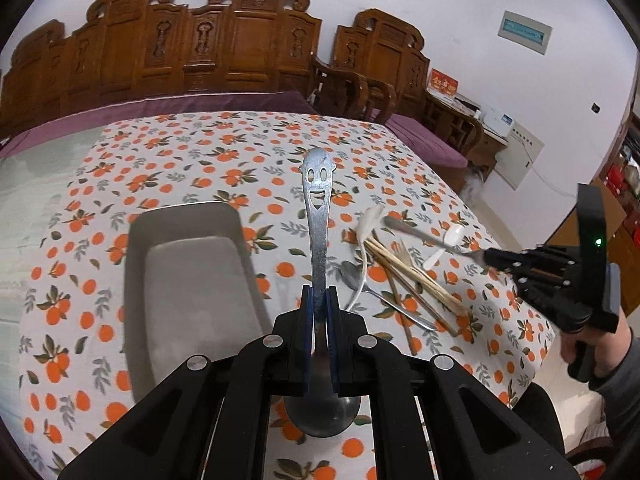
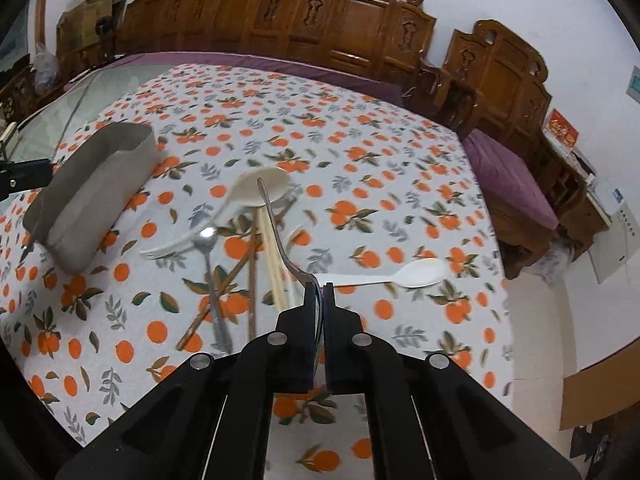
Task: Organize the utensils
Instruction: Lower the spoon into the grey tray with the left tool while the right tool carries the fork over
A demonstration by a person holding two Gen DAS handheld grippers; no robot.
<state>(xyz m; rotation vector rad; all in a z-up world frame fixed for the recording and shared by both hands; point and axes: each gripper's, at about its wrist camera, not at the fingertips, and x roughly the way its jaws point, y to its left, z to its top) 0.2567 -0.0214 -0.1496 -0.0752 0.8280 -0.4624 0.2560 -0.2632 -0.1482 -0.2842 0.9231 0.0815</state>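
Left gripper (image 1: 319,294) — we're clamping a smiley-handled spoon (image 1: 318,200) just right of the grey tray (image 1: 184,264); right gripper (image 2: 319,292) is pinching a metal fork (image 2: 276,224) above the utensil pile (image 2: 236,248) — right of the tray.

A: Where does the tray (image 1: 188,280) stand?

B: On the desk (image 1: 240,152), at the left side. The pile of utensils lies to the right of it, apart from it: chopsticks (image 1: 404,268), a metal spoon (image 1: 360,280) and a plastic spoon (image 1: 370,220), crossing each other.

A: And the claws?

B: The left claw (image 1: 319,300) hangs over the desk between tray and pile, with a spoon (image 1: 318,216) in it. The right claw (image 2: 319,292) is above the pile and holds a fork (image 2: 276,232). Another plastic spoon (image 2: 416,274) lies right of the pile. Behind the desk stands a carved bench (image 1: 200,44).
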